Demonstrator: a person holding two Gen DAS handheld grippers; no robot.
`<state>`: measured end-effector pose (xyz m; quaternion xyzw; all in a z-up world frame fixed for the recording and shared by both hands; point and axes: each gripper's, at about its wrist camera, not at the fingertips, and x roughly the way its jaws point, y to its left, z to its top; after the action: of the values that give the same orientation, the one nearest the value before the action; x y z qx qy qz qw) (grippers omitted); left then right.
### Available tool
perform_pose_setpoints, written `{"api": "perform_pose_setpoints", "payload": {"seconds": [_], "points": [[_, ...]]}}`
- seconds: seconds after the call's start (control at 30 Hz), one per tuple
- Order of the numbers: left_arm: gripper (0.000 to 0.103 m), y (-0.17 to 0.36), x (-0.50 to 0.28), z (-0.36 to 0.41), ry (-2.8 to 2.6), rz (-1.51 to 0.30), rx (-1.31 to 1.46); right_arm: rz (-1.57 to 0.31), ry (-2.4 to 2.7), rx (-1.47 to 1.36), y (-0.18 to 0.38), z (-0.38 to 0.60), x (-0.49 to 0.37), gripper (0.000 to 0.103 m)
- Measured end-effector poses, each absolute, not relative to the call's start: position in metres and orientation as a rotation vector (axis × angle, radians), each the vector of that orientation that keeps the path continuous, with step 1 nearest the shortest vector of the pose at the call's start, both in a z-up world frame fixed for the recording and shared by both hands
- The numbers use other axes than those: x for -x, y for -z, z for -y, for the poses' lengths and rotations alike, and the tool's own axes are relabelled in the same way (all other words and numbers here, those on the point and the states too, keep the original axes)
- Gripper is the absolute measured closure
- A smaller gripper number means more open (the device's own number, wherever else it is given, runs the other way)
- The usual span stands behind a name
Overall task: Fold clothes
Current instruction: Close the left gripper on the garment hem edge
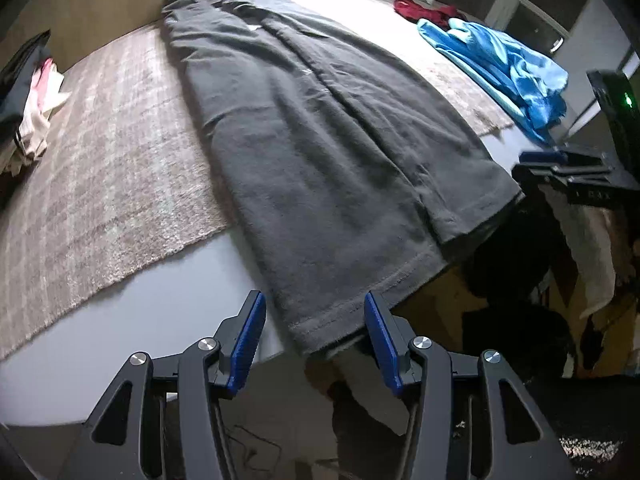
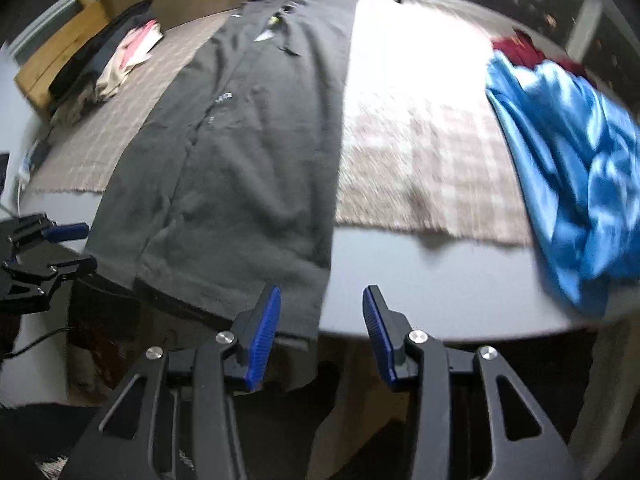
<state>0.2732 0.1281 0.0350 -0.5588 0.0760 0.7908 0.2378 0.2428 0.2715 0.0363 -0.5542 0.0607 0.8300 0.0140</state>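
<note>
A long dark grey garment (image 1: 320,128) (image 2: 240,152) lies folded lengthwise on the table, its near hem hanging slightly over the front edge. My left gripper (image 1: 318,338) hovers over the hem's left corner, jaws apart, with cloth showing between the blue pads (image 1: 248,344) but not pinched. My right gripper (image 2: 320,332) stands open at the hem's right corner, its left pad (image 2: 262,340) just over the cloth edge. Each gripper also shows in the other's view: the right gripper (image 1: 560,166) at the far right, the left gripper (image 2: 44,248) at the far left.
A beige checked mat (image 1: 100,168) (image 2: 420,152) covers the white table (image 1: 168,304) (image 2: 440,280). A crumpled blue garment (image 1: 504,68) (image 2: 572,168) and a red one (image 1: 420,8) (image 2: 520,50) lie on the right. Stacked clothes (image 1: 32,96) (image 2: 116,60) sit far left. A window runs behind.
</note>
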Motion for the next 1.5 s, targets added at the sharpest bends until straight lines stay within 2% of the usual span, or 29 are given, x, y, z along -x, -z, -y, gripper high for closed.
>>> {"api": "perform_pose_setpoints", "payload": {"seconds": [0.13,0.2,0.23,0.27,0.3,0.37,0.43,0.53,0.6,0.67,0.73,0.9,0.97,1.1,1.13,1.17,1.2,1.23,1.27,1.33,1.5], "points": [[0.057,-0.033,-0.274,-0.131,-2.147,-0.201,1.531,-0.190,-2.545,1.783,-0.020,-0.262,-0.243,0.061],[0.063,-0.033,-0.275,-0.131,-2.146,-0.221,1.519,-0.162,-2.542,1.791,-0.017,-0.260,-0.243,0.062],[0.065,-0.033,-0.276,-0.132,-2.146,-0.230,1.514,-0.167,-2.550,1.793,-0.018,-0.260,-0.243,0.067],[0.072,-0.033,-0.276,-0.131,-2.145,-0.235,1.510,-0.181,-2.562,1.799,-0.021,-0.261,-0.243,0.084],[0.076,-0.033,-0.276,-0.131,-2.144,-0.239,1.506,-0.181,-2.572,1.802,-0.024,-0.262,-0.243,0.092],[0.078,-0.034,-0.277,-0.130,-2.140,-0.240,1.507,-0.163,-2.587,1.798,-0.032,-0.264,-0.244,0.098],[0.079,-0.034,-0.277,-0.129,-2.132,-0.251,1.506,-0.116,-2.593,1.771,-0.043,-0.270,-0.249,0.098],[0.079,-0.035,-0.277,-0.125,-2.119,-0.247,1.512,-0.231,-2.611,1.796,-0.049,-0.284,-0.254,0.097],[0.079,-0.039,-0.279,-0.121,-2.109,-0.215,1.528,-0.176,-2.568,1.860,-0.048,-0.279,-0.256,0.091],[0.076,-0.043,-0.282,-0.113,-2.103,-0.167,1.532,-0.200,-2.574,1.827,-0.056,-0.284,-0.261,0.068],[0.075,-0.049,-0.284,-0.106,-2.113,-0.117,1.536,-0.256,-2.581,1.777,-0.064,-0.294,-0.266,0.059],[0.073,-0.043,-0.274,-0.099,-2.113,-0.007,1.604,-0.522,-2.534,1.759,-0.054,-0.327,-0.267,0.059],[0.073,-0.038,-0.273,-0.104,-2.098,-0.015,1.611,-0.527,-2.523,1.783,-0.050,-0.328,-0.267,0.059],[0.075,-0.033,-0.271,-0.118,-2.075,-0.039,1.611,-0.492,-2.568,1.826,-0.051,-0.318,-0.271,0.059],[0.084,-0.033,-0.270,-0.118,-2.082,-0.047,1.597,-0.469,-2.580,1.825,-0.052,-0.313,-0.272,0.060],[0.097,-0.034,-0.269,-0.118,-2.088,-0.049,1.582,-0.460,-2.591,1.834,-0.052,-0.312,-0.272,0.067],[0.097,-0.034,-0.269,-0.116,-2.091,-0.038,1.570,-0.452,-2.602,1.843,-0.053,-0.310,-0.273,0.075],[0.097,-0.035,-0.268,-0.114,-2.089,-0.021,1.561,-0.444,-2.613,1.853,-0.053,-0.309,-0.273,0.091],[0.098,-0.036,-0.268,-0.111,-2.087,-0.011,1.553,-0.457,-2.622,1.858,-0.053,-0.309,-0.273,0.092],[0.098,-0.042,-0.267,-0.107,-2.085,0.001,1.537,-0.599,-2.637,1.854,-0.047,-0.318,-0.277,0.096],[0.098,-0.077,-0.252,-0.084,-2.108,0.105,1.462,-1.105,-2.639,1.716,-0.069,-0.367,-0.289,0.097]]}}
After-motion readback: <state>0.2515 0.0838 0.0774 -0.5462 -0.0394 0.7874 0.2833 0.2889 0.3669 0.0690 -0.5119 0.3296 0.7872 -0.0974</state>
